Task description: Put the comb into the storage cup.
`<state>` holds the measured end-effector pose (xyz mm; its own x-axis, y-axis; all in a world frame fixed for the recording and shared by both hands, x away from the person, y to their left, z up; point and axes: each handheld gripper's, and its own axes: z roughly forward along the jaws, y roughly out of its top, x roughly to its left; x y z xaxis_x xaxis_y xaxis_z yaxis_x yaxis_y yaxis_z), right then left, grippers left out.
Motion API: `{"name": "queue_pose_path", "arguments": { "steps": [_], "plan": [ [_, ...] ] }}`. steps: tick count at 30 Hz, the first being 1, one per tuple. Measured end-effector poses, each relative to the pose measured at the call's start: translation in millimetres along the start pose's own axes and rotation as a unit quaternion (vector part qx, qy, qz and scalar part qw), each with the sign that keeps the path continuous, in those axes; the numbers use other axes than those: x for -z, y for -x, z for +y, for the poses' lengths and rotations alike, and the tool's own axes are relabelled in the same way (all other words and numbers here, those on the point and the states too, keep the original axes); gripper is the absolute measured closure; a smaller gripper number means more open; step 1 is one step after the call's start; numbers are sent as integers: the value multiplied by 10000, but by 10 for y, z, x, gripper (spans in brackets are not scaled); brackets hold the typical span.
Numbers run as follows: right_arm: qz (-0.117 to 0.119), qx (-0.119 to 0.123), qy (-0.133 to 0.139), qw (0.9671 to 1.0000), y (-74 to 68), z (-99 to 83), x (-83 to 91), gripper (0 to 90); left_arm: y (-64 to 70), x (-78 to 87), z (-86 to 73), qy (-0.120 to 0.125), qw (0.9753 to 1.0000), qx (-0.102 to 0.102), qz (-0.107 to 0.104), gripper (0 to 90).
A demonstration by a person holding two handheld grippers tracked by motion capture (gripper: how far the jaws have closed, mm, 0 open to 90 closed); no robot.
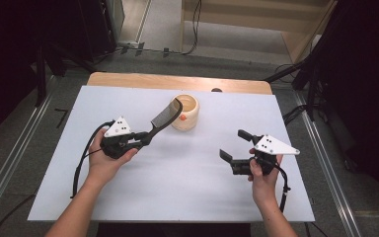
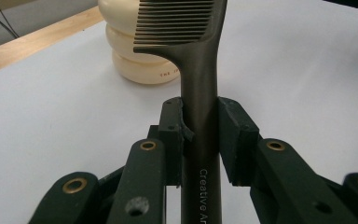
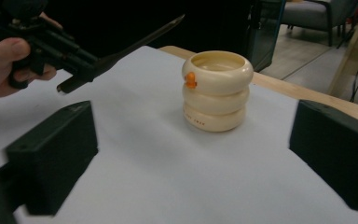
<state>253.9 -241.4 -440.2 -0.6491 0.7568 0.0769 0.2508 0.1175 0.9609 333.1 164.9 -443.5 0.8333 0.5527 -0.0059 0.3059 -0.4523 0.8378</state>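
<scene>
A dark comb (image 1: 164,119) is held by its handle in my left gripper (image 1: 145,138), which is shut on it and lifted above the white table cover (image 1: 177,187). The comb's toothed head reaches over the near rim of a cream ribbed cup (image 1: 185,112). In the left gripper view the comb handle (image 2: 200,93) runs up between both pads, with the cup (image 2: 140,60) behind it. My right gripper (image 1: 233,144) stands open to the right of the cup, nothing between its jaws. In the right gripper view the cup (image 3: 216,93) carries a small orange mark (image 3: 190,80), and the comb (image 3: 135,42) slants at upper left.
The table's wooden edge (image 1: 177,81) shows beyond the white cover. Metal rails (image 1: 325,163) run along both sides of the table. Cables (image 1: 192,29) lie on the floor behind. Bare white cover spreads in front of the cup and between my two hands.
</scene>
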Motion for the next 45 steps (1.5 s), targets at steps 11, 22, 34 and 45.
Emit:
{"name": "queue_pose_path", "arguments": {
  "steps": [11,22,34,45],
  "plan": [
    [333,-260,64,9991,-28,78,-248,0,125,-89,-26,228,9997,132,20,724],
    [498,-634,-102,9967,-90,202,-558,0,340,-234,47,491,9988,63,-14,724],
    [622,-1254,-165,9900,-137,250,-756,111,453,-345,53,633,9979,116,90,723],
    [253,-1680,-335,9849,-148,330,-866,415,588,-404,113,809,9967,60,78,723]
  ]
}}
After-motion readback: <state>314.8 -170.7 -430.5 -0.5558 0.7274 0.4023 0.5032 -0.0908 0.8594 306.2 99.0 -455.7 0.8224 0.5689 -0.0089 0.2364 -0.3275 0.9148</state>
